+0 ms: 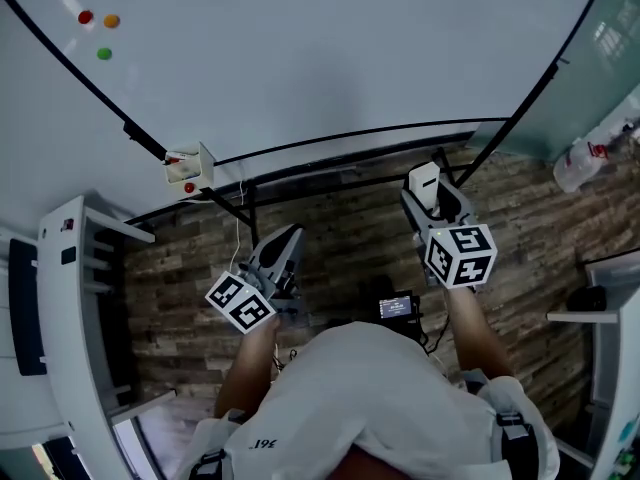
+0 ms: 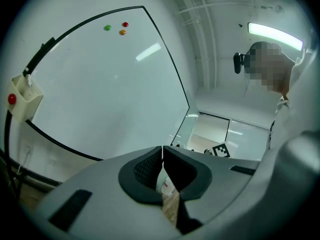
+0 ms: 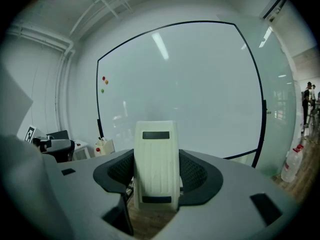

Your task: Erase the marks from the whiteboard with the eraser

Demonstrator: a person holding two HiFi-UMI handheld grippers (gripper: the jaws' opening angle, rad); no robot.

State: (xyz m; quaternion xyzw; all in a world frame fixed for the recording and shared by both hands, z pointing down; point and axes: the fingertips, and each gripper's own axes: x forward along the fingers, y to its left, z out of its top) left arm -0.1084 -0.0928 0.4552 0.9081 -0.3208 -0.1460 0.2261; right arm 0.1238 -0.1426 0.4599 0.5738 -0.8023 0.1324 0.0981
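Observation:
A large whiteboard (image 1: 320, 58) in a black frame fills the top of the head view; its surface (image 3: 190, 84) looks blank, with only faint smears. My right gripper (image 1: 428, 190) is shut on a white eraser (image 3: 156, 164), held upright in front of the board's lower edge and apart from it. My left gripper (image 1: 285, 243) hangs lower at the left with its jaws closed together and nothing between them (image 2: 162, 171). Three small round magnets (image 1: 98, 30), red, orange and green, stick to the board's upper left.
A white marker holder (image 1: 190, 166) with a red dot hangs at the board's lower left corner. A white rack (image 1: 75, 298) stands at the left. A plastic bottle (image 1: 580, 163) sits on the wooden floor (image 1: 340, 238) at the right. A small device with a screen (image 1: 397, 308) lies near my body.

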